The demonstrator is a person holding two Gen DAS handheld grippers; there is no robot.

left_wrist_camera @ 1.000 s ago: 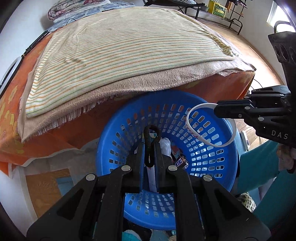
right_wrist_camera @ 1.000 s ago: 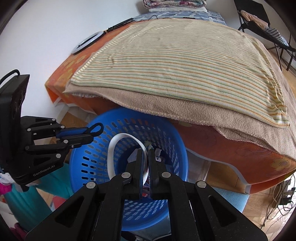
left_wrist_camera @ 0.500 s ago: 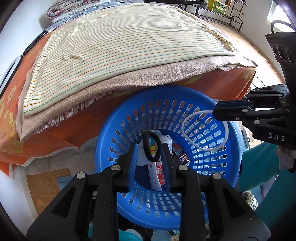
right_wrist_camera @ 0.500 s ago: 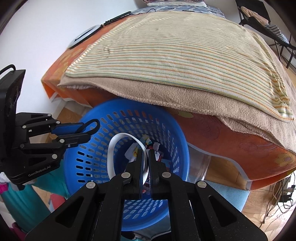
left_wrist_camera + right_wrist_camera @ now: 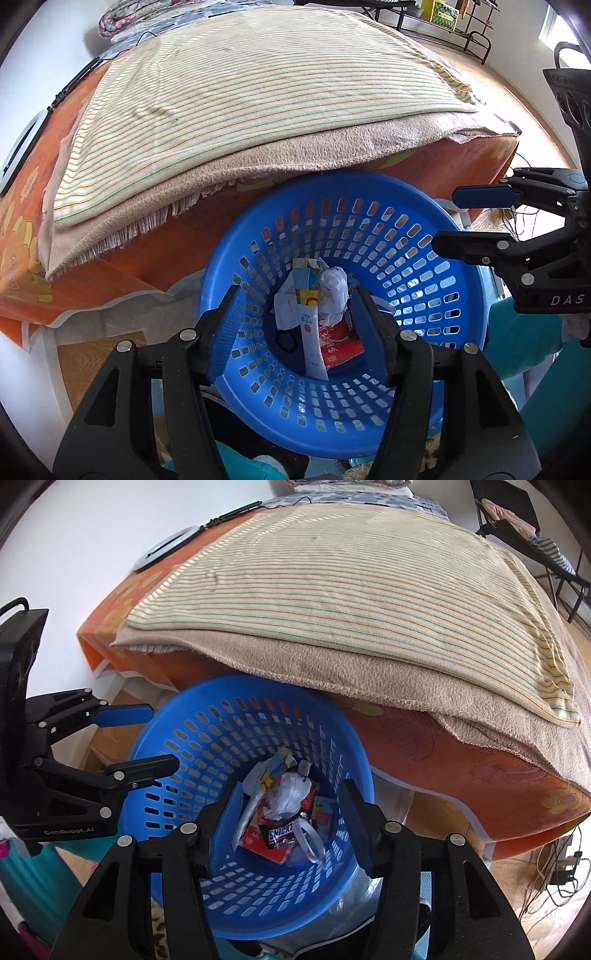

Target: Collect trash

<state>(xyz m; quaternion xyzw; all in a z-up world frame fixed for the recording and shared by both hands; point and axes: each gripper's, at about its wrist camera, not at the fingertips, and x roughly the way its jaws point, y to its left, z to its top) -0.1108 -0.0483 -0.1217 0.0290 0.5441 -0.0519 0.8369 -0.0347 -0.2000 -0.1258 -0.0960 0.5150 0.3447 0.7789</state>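
- Bed (image 5: 258, 110): fills the upper half of both views. Striped cream sheet (image 5: 351, 583) lies over a tan blanket (image 5: 295, 155) whose fringed edge overhangs an orange floral cover (image 5: 461, 746).
- Blue basket (image 5: 369, 229): round perforated plastic, standing on the floor hard against the bed's side, just under the blanket edge. Its mouth is tipped toward the cameras, so the inside wall and bottom are exposed.
- Trash in the basket bottom: long white paper strip (image 5: 312, 343), long axis running from the basket's centre toward the near wall; a colourful printed wrapper (image 5: 306, 282) above it; crumpled white plastic (image 5: 334, 288) just beside; red packet (image 5: 340, 341) lying flat.
- From the right wrist camera, the same heap: Snickers wrapper (image 5: 281, 835) with its lettering running across the frame, and a white band (image 5: 310, 840) looped beside it.
- Small black ring (image 5: 286, 339): flat on the basket floor, left of the white strip.
- Left gripper (image 5: 297, 328): spread wide, nothing between its fingers, poised above the near rim and aimed down into the basket.
- Right gripper (image 5: 291, 812): likewise spread wide and empty, aimed down into the basket; it enters over the right rim in the left wrist view.
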